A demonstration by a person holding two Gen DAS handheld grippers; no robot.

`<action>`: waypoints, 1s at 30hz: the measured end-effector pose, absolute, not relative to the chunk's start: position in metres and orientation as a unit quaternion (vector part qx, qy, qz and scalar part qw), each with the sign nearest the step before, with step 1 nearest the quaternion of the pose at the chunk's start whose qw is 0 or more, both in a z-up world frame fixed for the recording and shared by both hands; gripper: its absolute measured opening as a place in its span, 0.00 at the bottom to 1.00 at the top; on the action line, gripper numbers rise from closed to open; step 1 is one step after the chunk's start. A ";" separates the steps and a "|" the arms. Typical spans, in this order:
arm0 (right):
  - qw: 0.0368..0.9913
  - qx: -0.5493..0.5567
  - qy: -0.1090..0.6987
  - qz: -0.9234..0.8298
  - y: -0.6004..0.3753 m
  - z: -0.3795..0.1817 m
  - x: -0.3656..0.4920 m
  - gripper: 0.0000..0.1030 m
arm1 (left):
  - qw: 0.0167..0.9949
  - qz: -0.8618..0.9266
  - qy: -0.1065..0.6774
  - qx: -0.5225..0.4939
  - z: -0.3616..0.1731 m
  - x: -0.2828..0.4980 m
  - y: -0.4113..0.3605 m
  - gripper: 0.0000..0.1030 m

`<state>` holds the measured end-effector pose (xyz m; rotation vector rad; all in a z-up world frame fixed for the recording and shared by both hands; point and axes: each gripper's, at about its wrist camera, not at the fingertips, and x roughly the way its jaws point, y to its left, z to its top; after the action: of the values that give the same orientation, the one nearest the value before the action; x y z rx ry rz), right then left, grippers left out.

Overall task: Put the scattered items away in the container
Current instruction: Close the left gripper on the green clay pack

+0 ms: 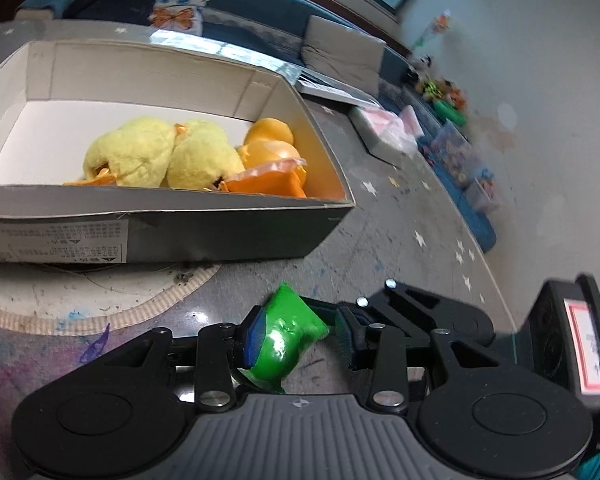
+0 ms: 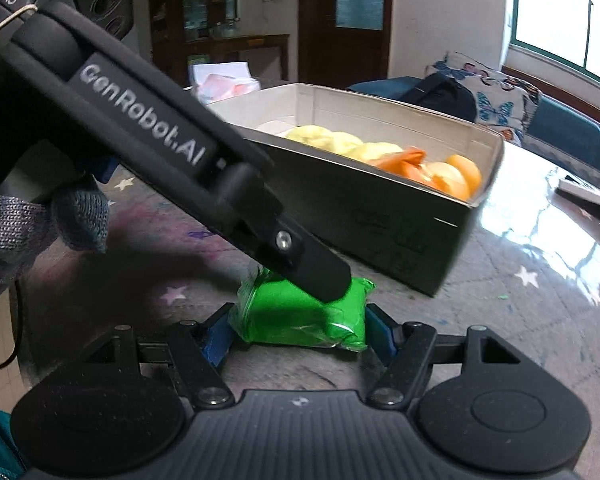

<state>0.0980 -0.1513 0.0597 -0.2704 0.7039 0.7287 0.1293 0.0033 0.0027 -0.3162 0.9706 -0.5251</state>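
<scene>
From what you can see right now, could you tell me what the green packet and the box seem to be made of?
The green packet looks like soft filling sealed in glossy clear plastic film: it shows bright highlights and wrinkles. The box looks like matte cardboard, dark outside and white inside, with creased thin walls and a printed label.

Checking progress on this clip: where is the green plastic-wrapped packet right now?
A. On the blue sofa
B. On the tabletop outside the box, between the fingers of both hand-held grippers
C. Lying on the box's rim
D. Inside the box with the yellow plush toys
B: the green packet sits on the table in front of the box, between the pads of the right hand-held gripper and the left hand-held gripper.
</scene>
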 end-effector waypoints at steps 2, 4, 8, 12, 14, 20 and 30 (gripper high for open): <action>0.865 -0.130 0.336 0.350 -0.149 0.059 0.098 0.68 | 0.840 -0.255 0.458 -0.139 0.002 0.127 0.004 0.39; 0.865 -0.127 0.335 0.351 -0.149 0.060 0.099 0.69 | 0.841 -0.255 0.458 -0.133 0.001 0.127 0.005 0.39; 0.871 -0.124 0.333 0.340 -0.152 0.063 0.097 0.72 | 0.841 -0.249 0.461 -0.137 0.000 0.127 0.008 0.39; 0.876 -0.116 0.333 0.329 -0.159 0.065 0.093 0.75 | 0.840 -0.248 0.461 -0.139 -0.002 0.126 0.009 0.39; 0.875 -0.117 0.335 0.328 -0.160 0.065 0.091 0.74 | 0.841 -0.248 0.461 -0.137 -0.001 0.126 0.008 0.39; 0.874 -0.112 0.337 0.331 -0.157 0.062 0.091 0.71 | 0.842 -0.243 0.465 -0.124 0.001 0.130 0.002 0.39; 0.872 -0.107 0.336 0.339 -0.154 0.062 0.092 0.69 | 0.833 -0.225 0.488 -0.132 -0.009 0.137 0.000 0.39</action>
<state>0.0924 -0.1538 0.0615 -0.2238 0.7023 0.7079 0.1366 -0.0004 -0.0093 -0.2808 1.0335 -0.4772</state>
